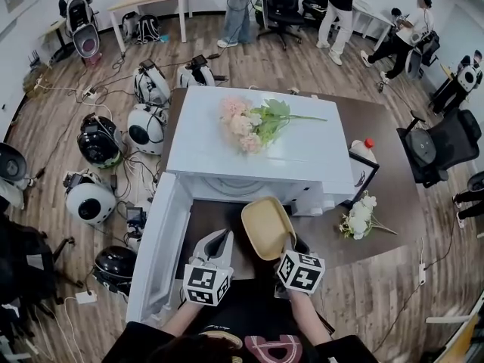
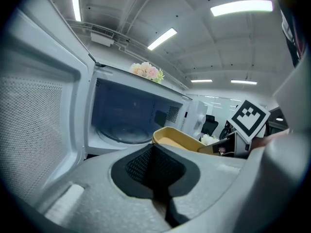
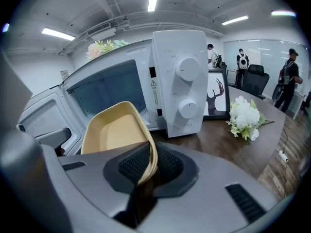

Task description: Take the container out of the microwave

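Container [image 1: 267,228], a tan shallow tray, is hanging in the air just in front of the microwave [image 1: 257,146]. It is already outside the microwave's open mouth. It is tilting, with its far end up and its near rim down. The right gripper [image 1: 291,242] is pinching that near rim. In the right gripper view the black pads [image 3: 167,165] are squeezing the thin edge of the container [image 3: 114,130] from both sides.

The left gripper [image 1: 221,240] is hovering just beside it, on the left, close to the open door [image 1: 159,255]. It is not touching the container. In the left gripper view its jaws are pressing together with nothing between them, and the container [image 2: 177,139] is showing just past them.

The door is standing wide open on the left side. A round glass plate [image 2: 121,130] is sitting bare inside the microwave [image 2: 126,115]. Pink flowers [image 1: 249,123] are lying on top of the microwave. White flowers [image 3: 245,115] are lying on the brown table [image 1: 386,172], to the right of the microwave.
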Available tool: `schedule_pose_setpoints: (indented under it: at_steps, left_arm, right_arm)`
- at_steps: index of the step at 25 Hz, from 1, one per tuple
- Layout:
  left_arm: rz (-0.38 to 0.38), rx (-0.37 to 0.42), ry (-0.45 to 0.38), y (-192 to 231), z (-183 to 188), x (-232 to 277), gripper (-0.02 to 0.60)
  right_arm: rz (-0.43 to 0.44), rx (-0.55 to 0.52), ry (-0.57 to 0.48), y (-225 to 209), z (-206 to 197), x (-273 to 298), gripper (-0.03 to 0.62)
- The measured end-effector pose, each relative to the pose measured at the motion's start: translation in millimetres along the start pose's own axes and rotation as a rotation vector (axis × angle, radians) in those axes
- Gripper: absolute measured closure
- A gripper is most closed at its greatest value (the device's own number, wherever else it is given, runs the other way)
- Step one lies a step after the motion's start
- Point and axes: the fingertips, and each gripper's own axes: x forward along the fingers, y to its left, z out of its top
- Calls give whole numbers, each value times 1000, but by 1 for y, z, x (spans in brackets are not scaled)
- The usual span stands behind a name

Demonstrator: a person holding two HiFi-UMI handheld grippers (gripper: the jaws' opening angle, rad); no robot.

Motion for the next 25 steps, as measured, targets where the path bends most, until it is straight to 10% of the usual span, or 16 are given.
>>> schedule_pose_setpoints:
  at_steps: [25]
  left_arm:
    - [-7,0,32,-1,-8,6,572]
  right_arm:
    - [-3,-37,59,-2,-17,6,553]
